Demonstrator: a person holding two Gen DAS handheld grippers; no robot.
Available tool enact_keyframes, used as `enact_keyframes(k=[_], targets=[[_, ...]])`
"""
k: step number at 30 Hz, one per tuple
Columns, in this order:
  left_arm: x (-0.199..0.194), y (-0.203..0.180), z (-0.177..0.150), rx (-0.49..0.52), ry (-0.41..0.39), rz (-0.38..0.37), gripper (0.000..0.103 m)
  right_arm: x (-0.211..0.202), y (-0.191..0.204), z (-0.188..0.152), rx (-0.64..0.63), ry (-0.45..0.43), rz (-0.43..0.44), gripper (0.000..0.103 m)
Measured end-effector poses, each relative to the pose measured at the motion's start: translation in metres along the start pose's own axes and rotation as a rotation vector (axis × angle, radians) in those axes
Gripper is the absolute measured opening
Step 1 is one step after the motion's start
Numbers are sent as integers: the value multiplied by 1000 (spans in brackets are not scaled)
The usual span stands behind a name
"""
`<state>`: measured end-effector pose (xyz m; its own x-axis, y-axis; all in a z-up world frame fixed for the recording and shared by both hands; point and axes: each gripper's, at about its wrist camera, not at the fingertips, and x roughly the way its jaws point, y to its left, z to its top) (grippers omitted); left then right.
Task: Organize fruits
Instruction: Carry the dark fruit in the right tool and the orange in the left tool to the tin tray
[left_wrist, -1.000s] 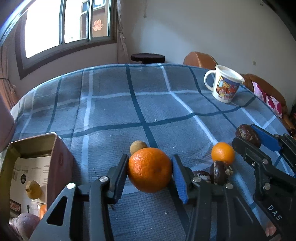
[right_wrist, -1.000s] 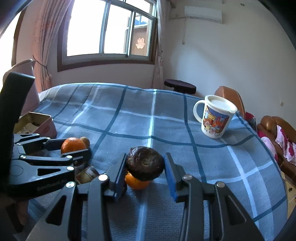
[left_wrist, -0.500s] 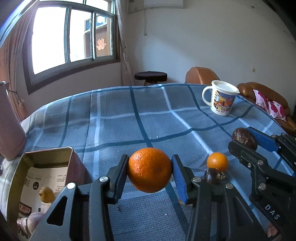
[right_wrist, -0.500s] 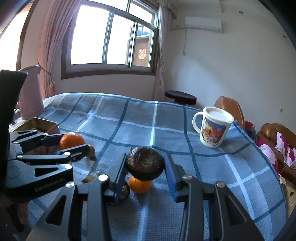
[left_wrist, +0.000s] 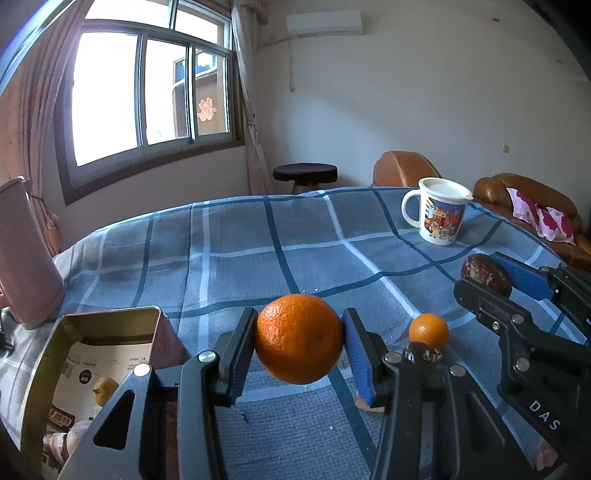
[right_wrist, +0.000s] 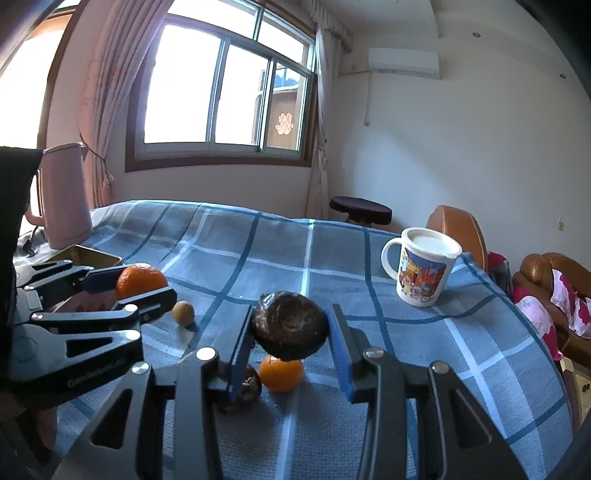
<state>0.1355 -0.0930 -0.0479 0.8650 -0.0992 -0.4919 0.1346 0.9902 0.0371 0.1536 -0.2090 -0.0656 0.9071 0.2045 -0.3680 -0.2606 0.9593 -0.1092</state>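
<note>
My left gripper (left_wrist: 300, 345) is shut on a large orange (left_wrist: 299, 339) and holds it above the blue checked cloth, just right of an open metal tin (left_wrist: 110, 321). The tin holds a small yellow fruit (left_wrist: 104, 390) and a pinkish one. My right gripper (right_wrist: 290, 330) is shut on a dark brown wrinkled fruit (right_wrist: 290, 325), also lifted off the cloth. Below it on the cloth lie a small orange (right_wrist: 281, 373) and another dark fruit (right_wrist: 242, 391). A small tan fruit (right_wrist: 183, 313) lies near the left gripper's fingertips.
A white cartoon mug (right_wrist: 423, 271) stands at the far right of the table. A pink jug (right_wrist: 64, 195) stands at the far left behind the tin. Brown sofas (left_wrist: 532, 206) and a dark stool (left_wrist: 304, 173) lie beyond the table edge.
The left gripper has risen and tilted up with the orange, so more of the room and the tin show. The right gripper has tilted up a little, still holding the dark fruit.
</note>
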Motion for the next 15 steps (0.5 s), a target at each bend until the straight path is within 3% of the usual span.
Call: enact_keyframes(k=[15], targets=[[-14,-6,-2,23,-63,33,49,-9,0,-1,2,-45,1,42]])
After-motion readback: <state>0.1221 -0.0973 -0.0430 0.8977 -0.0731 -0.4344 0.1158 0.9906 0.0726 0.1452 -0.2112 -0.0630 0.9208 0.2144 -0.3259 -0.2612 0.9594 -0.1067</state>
